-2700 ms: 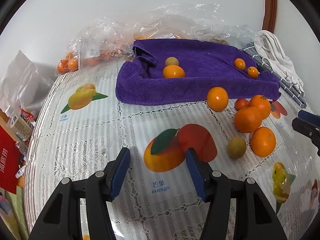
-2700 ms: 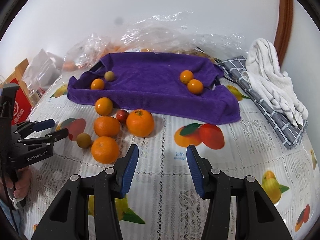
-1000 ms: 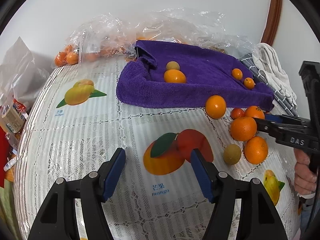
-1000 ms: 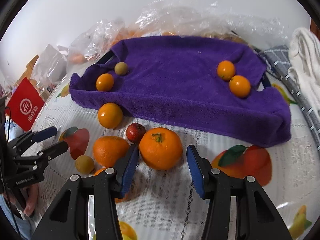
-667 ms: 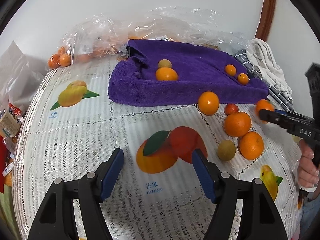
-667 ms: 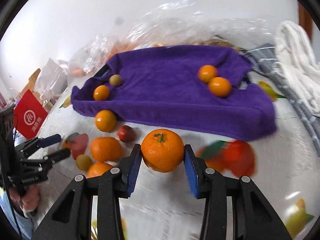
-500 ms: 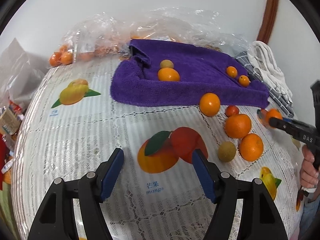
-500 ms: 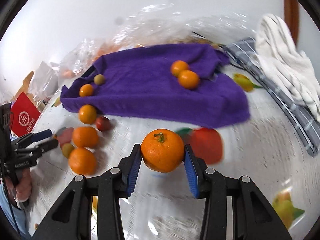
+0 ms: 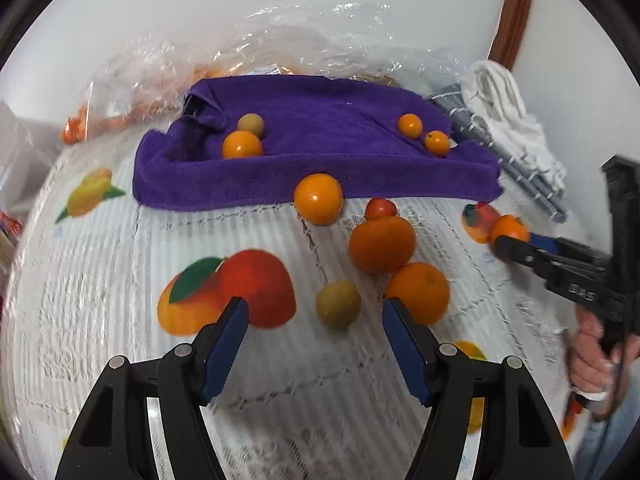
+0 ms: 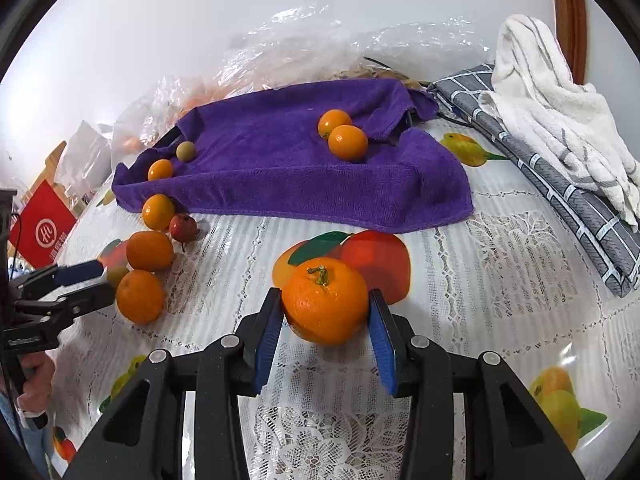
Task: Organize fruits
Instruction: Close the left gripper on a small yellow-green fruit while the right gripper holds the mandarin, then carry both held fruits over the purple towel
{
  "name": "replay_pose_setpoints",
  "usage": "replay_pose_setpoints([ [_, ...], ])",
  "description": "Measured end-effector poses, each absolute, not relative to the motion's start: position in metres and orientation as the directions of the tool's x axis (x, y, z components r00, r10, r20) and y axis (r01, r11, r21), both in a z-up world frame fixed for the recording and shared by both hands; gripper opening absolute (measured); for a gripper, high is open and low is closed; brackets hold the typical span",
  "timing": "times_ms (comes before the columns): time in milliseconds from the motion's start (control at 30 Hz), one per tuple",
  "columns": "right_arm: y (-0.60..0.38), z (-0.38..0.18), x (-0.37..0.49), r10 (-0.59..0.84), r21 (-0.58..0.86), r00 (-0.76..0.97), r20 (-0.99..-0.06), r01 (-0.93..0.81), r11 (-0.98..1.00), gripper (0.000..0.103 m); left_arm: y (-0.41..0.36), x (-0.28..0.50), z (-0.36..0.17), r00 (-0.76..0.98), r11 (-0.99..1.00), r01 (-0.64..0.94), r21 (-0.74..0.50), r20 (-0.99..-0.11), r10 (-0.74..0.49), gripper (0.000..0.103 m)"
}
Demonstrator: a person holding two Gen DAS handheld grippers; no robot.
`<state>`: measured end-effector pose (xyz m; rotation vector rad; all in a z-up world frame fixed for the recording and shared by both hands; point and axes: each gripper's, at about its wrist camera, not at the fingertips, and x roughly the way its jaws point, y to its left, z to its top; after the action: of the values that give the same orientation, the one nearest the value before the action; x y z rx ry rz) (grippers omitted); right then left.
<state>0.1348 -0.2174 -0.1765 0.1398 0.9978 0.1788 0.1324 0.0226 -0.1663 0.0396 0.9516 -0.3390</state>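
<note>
A table covered by a lace-pattern tablecloth (image 10: 500, 280) printed with fruit stands against a white wall. A purple towel (image 10: 280, 168) lies toward the far edge, backed by clear plastic bags (image 10: 320, 48); folded grey and white cloths (image 10: 560, 128) sit at the far right corner. The right gripper (image 10: 325, 334) is clamped on a large orange (image 10: 325, 300), both blue pads against its sides, above the tablecloth's middle. The left gripper (image 9: 316, 344) stands about half open, holding nothing; its jaws have just been closing slightly. A small greenish fruit (image 9: 338, 303) lies ahead between its fingers. Beside that fruit, loose oranges (image 9: 382, 244) and a small red fruit (image 9: 380, 208) cluster near the towel's front edge. Four small fruits rest on the towel.
</note>
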Motion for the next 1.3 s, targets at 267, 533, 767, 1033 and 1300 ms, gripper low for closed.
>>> replay_pose_setpoints([
  [267, -0.217, -0.178, 0.136, 0.201, 0.197, 0.534, -0.822, -0.065, 0.978, 0.042, 0.017, 0.135, -0.172, 0.566, 0.947, 0.307, -0.092, -0.783, -0.259, 0.023],
  [533, -0.219, -0.174, 0.133, 0.191, 0.188, 0.563, -0.804, -0.064, 0.980, 0.042, 0.039, 0.127, -0.156, 0.638, 0.928, 0.290, -0.236, -0.675, -0.371, 0.023],
  [767, -0.216, -0.170, 0.130, 0.196, 0.180, 0.577, -0.793, -0.086, 0.980, 0.042, 0.061, 0.130, -0.152, 0.688, 0.928, 0.206, -0.310, -0.629, -0.363, 0.023],
  [1033, -0.220, -0.175, 0.132, 0.232, 0.222, 0.536, -0.812, -0.084, 0.971, 0.042, 0.067, 0.129, -0.146, 0.716, 0.925, 0.209, -0.317, -0.595, -0.365, 0.023],
  [1300, -0.233, -0.170, 0.128, 0.223, 0.251, 0.572, -0.789, -0.032, 0.968, 0.042, 0.071, 0.126, -0.140, 0.738, 0.937, 0.181, -0.300, -0.588, -0.331, 0.023],
])
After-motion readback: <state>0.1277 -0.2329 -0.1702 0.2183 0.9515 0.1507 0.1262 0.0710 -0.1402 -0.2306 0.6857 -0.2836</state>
